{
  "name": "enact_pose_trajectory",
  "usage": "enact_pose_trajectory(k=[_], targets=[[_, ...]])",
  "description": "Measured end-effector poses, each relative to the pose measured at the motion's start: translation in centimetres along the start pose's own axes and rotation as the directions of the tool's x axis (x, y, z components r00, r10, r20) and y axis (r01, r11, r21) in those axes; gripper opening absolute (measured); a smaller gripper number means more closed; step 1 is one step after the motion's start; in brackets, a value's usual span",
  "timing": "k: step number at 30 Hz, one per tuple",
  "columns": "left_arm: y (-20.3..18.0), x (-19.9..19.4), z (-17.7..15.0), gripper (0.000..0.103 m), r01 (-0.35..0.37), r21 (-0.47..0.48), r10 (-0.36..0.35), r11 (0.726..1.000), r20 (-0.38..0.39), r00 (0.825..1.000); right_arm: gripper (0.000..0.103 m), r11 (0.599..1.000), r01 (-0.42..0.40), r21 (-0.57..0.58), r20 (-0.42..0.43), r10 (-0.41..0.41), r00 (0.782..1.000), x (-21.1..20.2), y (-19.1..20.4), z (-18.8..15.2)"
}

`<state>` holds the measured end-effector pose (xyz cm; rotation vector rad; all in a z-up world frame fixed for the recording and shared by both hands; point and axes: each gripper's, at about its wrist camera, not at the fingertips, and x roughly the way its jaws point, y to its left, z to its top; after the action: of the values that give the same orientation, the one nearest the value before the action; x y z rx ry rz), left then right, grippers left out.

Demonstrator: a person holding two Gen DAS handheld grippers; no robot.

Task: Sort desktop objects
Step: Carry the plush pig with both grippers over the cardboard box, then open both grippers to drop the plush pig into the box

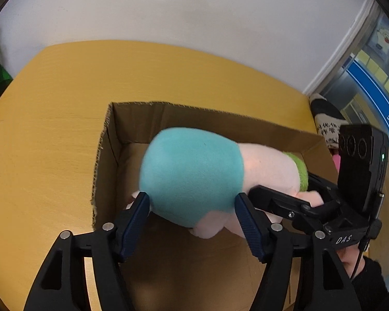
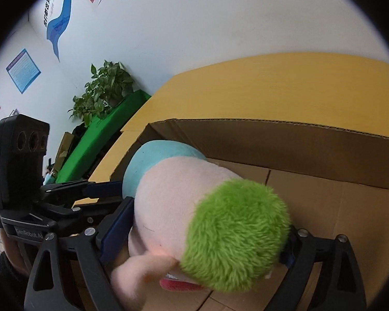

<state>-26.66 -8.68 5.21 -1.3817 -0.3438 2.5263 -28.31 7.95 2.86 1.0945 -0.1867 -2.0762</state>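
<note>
Nearest to me, my left gripper [image 1: 192,207] has its blue pads [image 1: 136,223] pressed against either side of the plush toy [image 1: 192,173] at its teal lower body; the fabric bulges between them, so I judge that grip firm. My right gripper [image 2: 194,235] is set around the toy's green-haired head [image 2: 236,233]. Its near pad touches the pink cheek, but the far pad is hidden behind the hair, so I cannot tell whether that side is truly clamped.

The toy hangs lengthwise between the two grippers, above the open cardboard box [image 1: 106,155] and partly below its rim. The box floor beneath looks bare where I can see it.

Beyond the box lies the yellow desk [image 1: 64,90]. Farther off stand a potted plant [image 2: 103,88] and a green bench [image 2: 103,134] against the white wall.

Risks noted: the toy is soft and long. If one hand releases before the other, it will likely swing and catch the box wall or drape over the rim. The box is light and unrestrained; a gripper nudging its wall during withdrawal could slide it on the desk. Plush pile may cling to the ribbed pads and delay the drop.
</note>
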Motion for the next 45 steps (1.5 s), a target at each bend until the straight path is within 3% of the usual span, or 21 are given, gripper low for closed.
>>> enact_pose_trajectory(k=[7, 12, 13, 15, 16, 17, 24, 29, 32, 33, 35, 39, 43, 45], targets=[[-0.9, -2.8, -1.2, 0.086, -0.001, 0.059, -0.001, 0.998, 0.036, 0.999, 0.094, 0.999, 0.021, 0.027, 0.043, -0.022, 0.999, -3.9, -1.0, -0.6], [-1.6, -3.1, -2.4, 0.086, 0.038, 0.113, -0.039, 0.993, 0.006, 0.999, 0.091, 0.997, 0.062, 0.055, -0.087, -0.057, 0.995, -3.4, -1.4, -0.7], [-2.0, -3.0, -2.6, 0.086, 0.050, 0.122, -0.051, 0.991, 0.002, 0.999, 0.084, 0.996, 0.074, 0.053, -0.119, -0.068, 0.991, -2.9, -1.6, -1.1], [-2.6, -2.7, -3.2, 0.086, 0.067, 0.139, -0.067, 0.988, -0.007, 0.998, 0.058, 0.995, 0.088, 0.041, -0.165, -0.080, 0.983, -1.7, -1.7, -1.6], [-2.8, -2.5, -3.5, 0.086, 0.071, 0.147, -0.069, 0.987, -0.015, 0.997, 0.040, 0.995, 0.089, 0.040, -0.181, -0.080, 0.980, -1.0, -1.8, -1.6], [-3.0, -2.2, -3.8, 0.086, 0.072, 0.154, -0.069, 0.985, -0.026, 0.997, 0.035, 0.996, 0.083, 0.043, -0.187, -0.074, 0.980, -0.6, -1.8, -1.6], [-2.9, -2.2, -5.0, 0.086, 0.095, 0.157, -0.089, 0.983, -0.049, 0.995, 0.041, 0.998, 0.061, -0.005, -0.153, -0.062, 0.986, 1.3, -0.4, -0.6], [-3.0, -4.5, -5.8, 0.086, 0.087, 0.156, -0.086, 0.984, -0.018, 0.996, 0.071, 0.998, 0.054, -0.017, -0.100, -0.056, 0.993, -1.1, 1.6, -1.4], [-3.7, -7.4, -6.8, 0.088, 0.051, 0.184, -0.061, 0.982, 0.049, 0.997, 0.077, 0.993, 0.106, -0.060, -0.027, -0.107, 0.994, -5.7, 3.6, -2.4], [-3.9, -8.4, -7.2, 0.094, 0.029, 0.192, -0.044, 0.981, 0.077, 0.996, 0.080, 0.986, 0.146, -0.085, 0.006, -0.146, 0.989, -7.9, 4.5, -3.1], [-4.7, -10.5, -8.7, 0.103, -0.019, 0.201, -0.011, 0.979, 0.145, 0.989, 0.081, 0.964, 0.236, -0.121, 0.058, -0.230, 0.971, -11.6, 6.2, -4.8], [-6.7, -13.4, -11.4, 0.103, -0.104, 0.213, 0.053, 0.972, 0.232, 0.971, 0.082, 0.938, 0.325, -0.118, 0.117, -0.312, 0.943, -17.6, 8.2, -9.1], [-9.4, -15.4, -14.7, 0.103, -0.099, 0.206, 0.047, 0.973, 0.247, 0.968, 0.082, 0.918, 0.386, -0.088, 0.184, -0.366, 0.912, -22.3, 10.1, -13.7], [-10.3, -16.1, -16.2, 0.103, -0.084, 0.201, 0.032, 0.976, 0.251, 0.967, 0.082, 0.925, 0.373, -0.077, 0.201, -0.352, 0.914, -23.8, 11.1, -15.2]])
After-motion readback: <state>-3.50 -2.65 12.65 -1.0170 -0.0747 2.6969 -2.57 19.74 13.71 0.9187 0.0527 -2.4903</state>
